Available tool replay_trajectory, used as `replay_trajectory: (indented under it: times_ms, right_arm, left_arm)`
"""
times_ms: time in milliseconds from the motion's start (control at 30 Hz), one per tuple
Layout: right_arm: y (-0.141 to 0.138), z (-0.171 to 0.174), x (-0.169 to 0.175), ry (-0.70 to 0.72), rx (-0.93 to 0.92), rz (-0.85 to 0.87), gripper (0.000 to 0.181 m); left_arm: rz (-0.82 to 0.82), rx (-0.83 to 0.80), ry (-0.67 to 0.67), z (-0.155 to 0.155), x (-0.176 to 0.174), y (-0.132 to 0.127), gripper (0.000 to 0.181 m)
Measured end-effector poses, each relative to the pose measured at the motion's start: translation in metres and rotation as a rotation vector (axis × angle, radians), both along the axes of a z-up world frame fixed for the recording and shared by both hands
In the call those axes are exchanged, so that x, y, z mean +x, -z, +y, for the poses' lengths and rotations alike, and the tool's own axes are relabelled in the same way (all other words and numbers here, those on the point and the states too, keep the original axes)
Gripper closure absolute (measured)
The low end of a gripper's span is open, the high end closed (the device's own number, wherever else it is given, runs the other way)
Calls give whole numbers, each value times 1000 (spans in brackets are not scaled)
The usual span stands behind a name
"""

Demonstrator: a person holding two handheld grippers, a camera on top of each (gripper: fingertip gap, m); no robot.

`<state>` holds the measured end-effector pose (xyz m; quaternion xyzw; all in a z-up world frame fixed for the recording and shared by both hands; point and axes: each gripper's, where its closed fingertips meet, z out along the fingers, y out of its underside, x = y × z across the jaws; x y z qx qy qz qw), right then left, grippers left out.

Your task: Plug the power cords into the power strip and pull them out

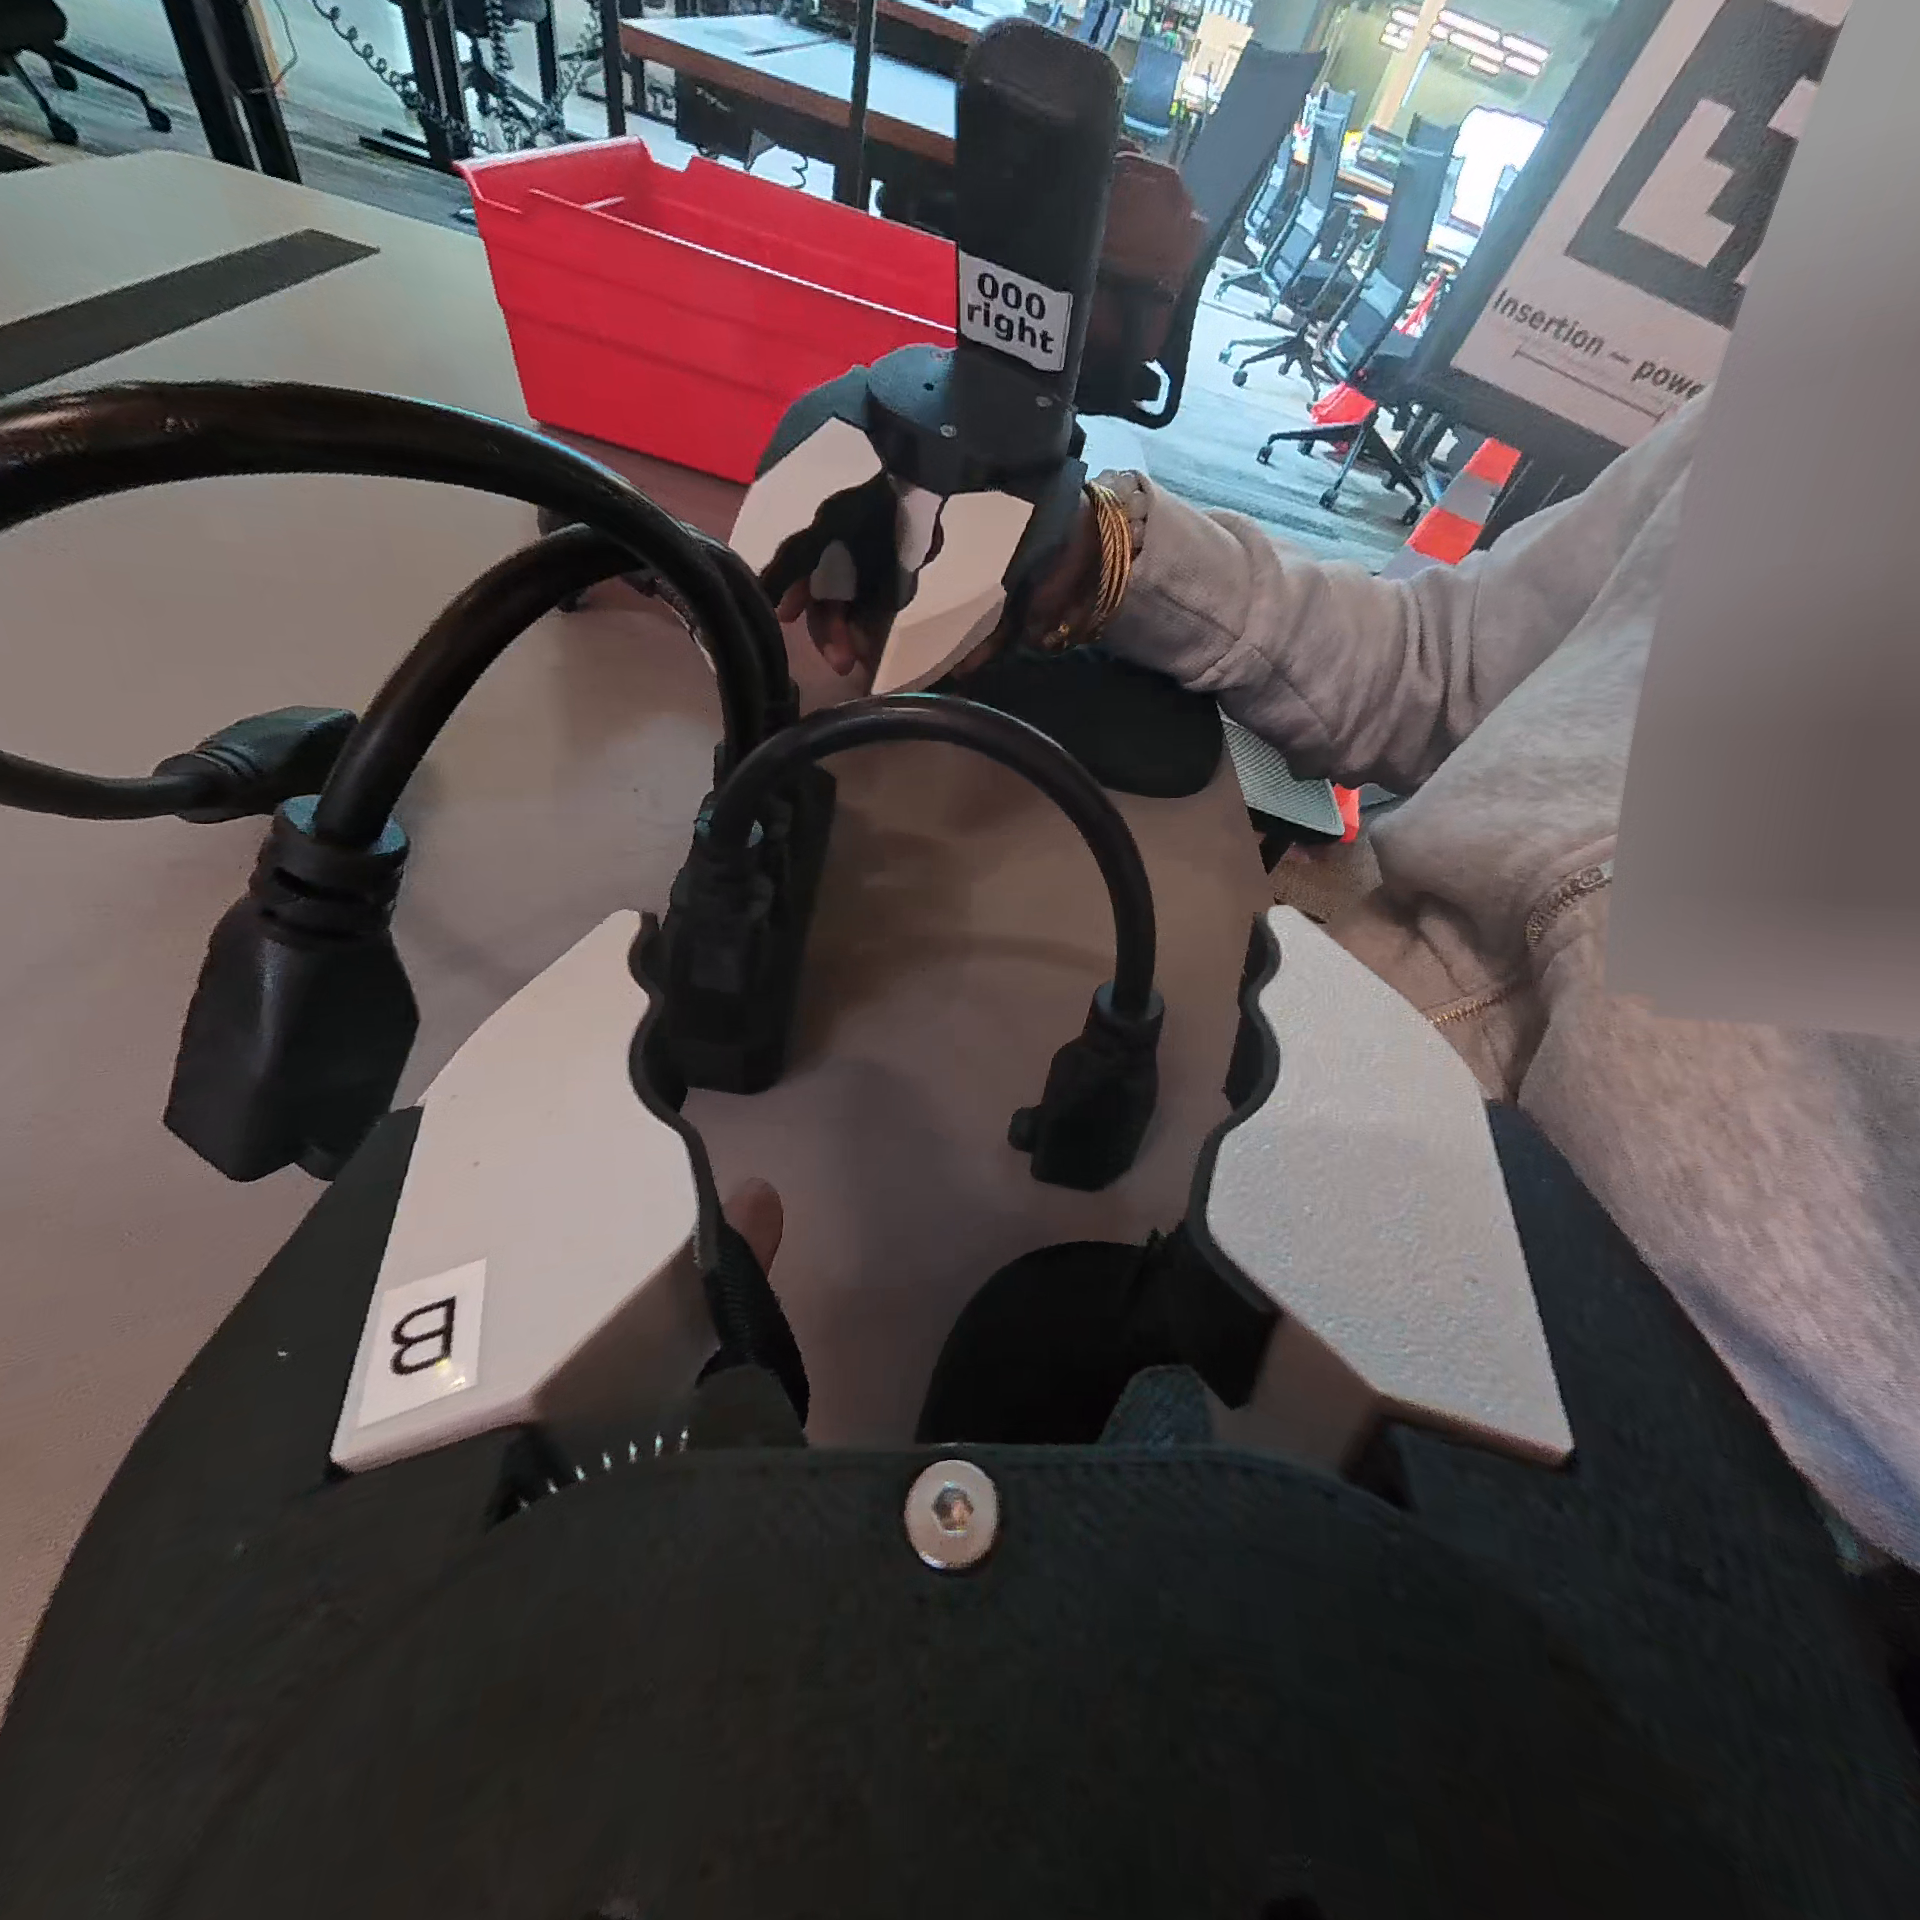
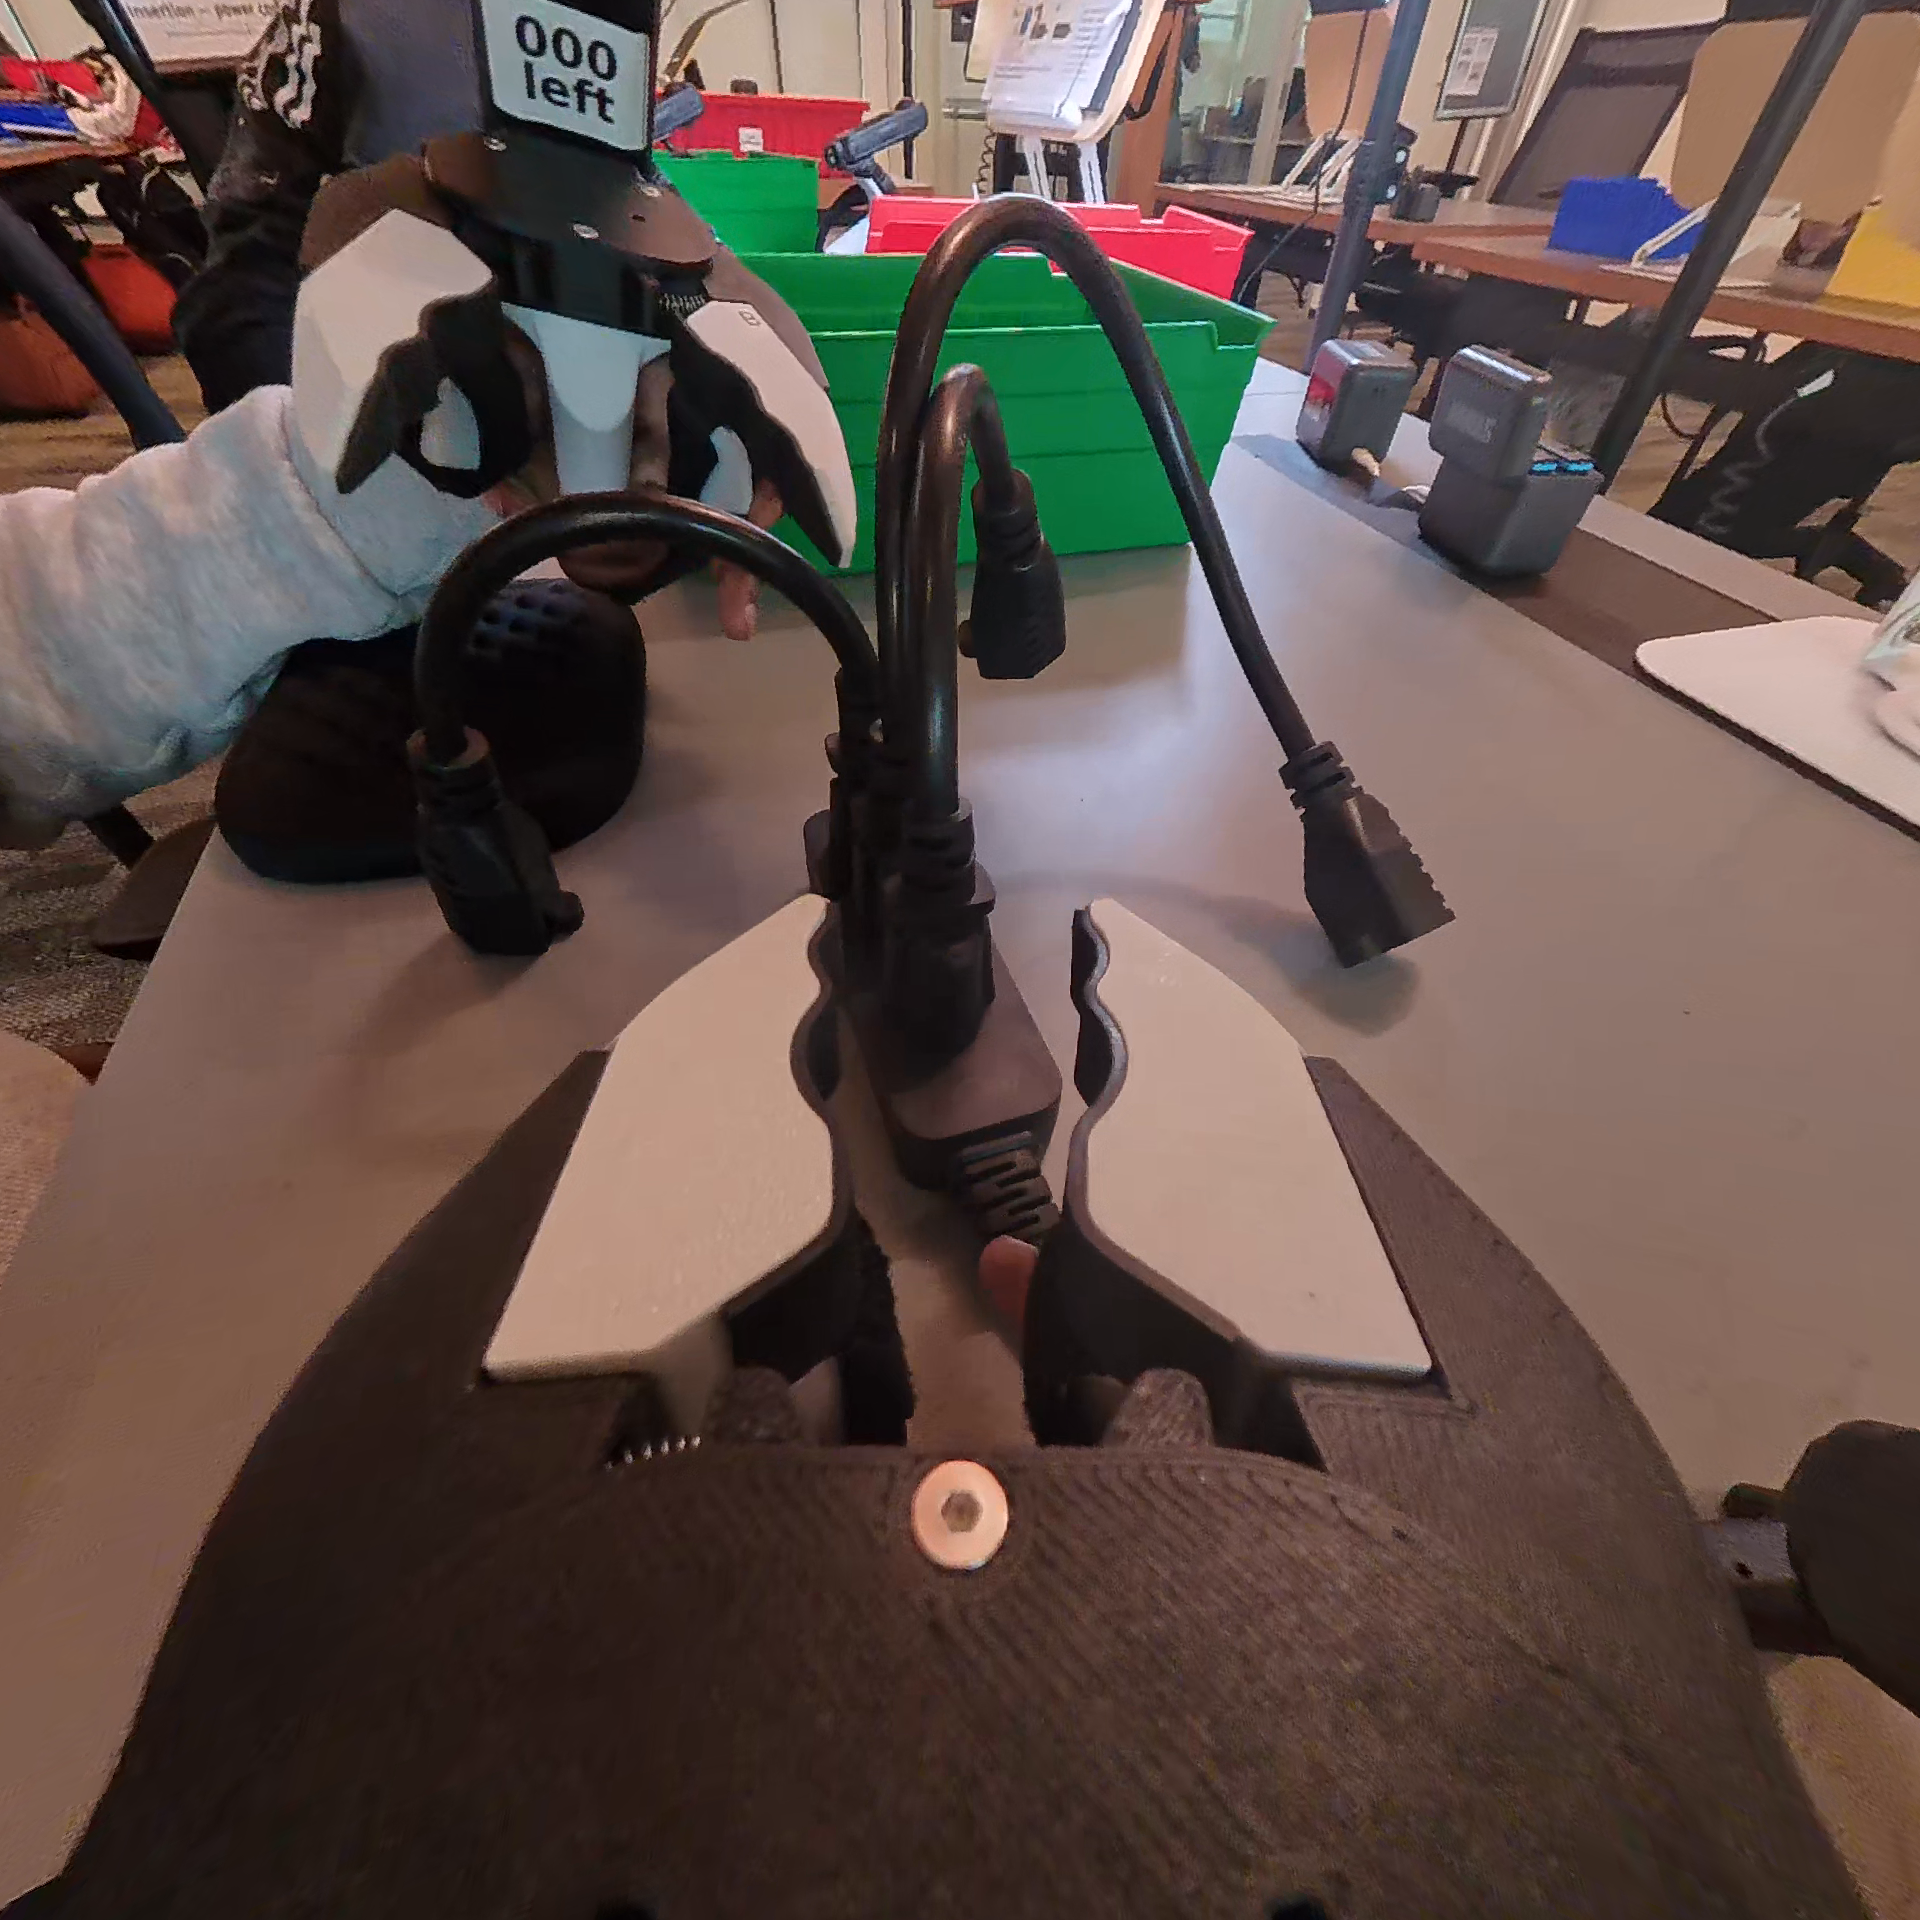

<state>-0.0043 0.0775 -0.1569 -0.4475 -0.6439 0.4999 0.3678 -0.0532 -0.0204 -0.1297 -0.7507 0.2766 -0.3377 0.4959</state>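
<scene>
- Right gripper [image 2: 945, 1018]: jaws apart, flanking the black power strip [image 2: 971, 1101] on the grey table [image 2: 1558, 1039].
- Left gripper [image 1: 945, 997]: jaws wide apart, empty.
- Three black power cords [image 2: 914, 623] arch from the strip.
- Two bins behind: one green bin [image 2: 1039, 416], one red bin [image 1: 675, 312].

Open-plan office lab — desk rows [image 1: 790, 83], mesh chairs [image 1: 1299, 239], coloured storage bins [image 2: 1039, 395]

I sat at a gray table [image 2: 1558, 831] in a big room with a red bin [image 1: 675, 301], a green bin [image 2: 1039, 416], more wooden desks [image 2: 1662, 270] and black office chairs [image 1: 1309, 239].
</scene>
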Motion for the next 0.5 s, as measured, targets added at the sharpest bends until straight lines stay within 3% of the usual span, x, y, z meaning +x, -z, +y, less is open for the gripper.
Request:
replay_trajectory:
  times_ms: [133, 200, 233, 333, 433, 500]
  right_arm:
    - [0, -3, 0, -17, -11, -7, 138]
    - [1, -7, 0, -39, -15, -14, 140]
    - [1, -10, 1, -52, -22, -24, 143]
    - [6, -14, -2, -83, -18, -87, 144]
    - [8, -15, -6, -127, 68, -180, 144]
    - [15, -12, -9, -159, 162, -273, 143]
  left_arm:
    - [53, -23, -42, 5, -5, 12, 82]
    - [178, -31, -111, 16, -16, 31, 114]
    - [253, -37, -144, 22, -20, 41, 117]
    - [432, -5, -135, 38, -14, 63, 119]
    - [559, 108, -90, 55, -3, 65, 114]
    - [549, 161, -50, 66, 9, 59, 107]
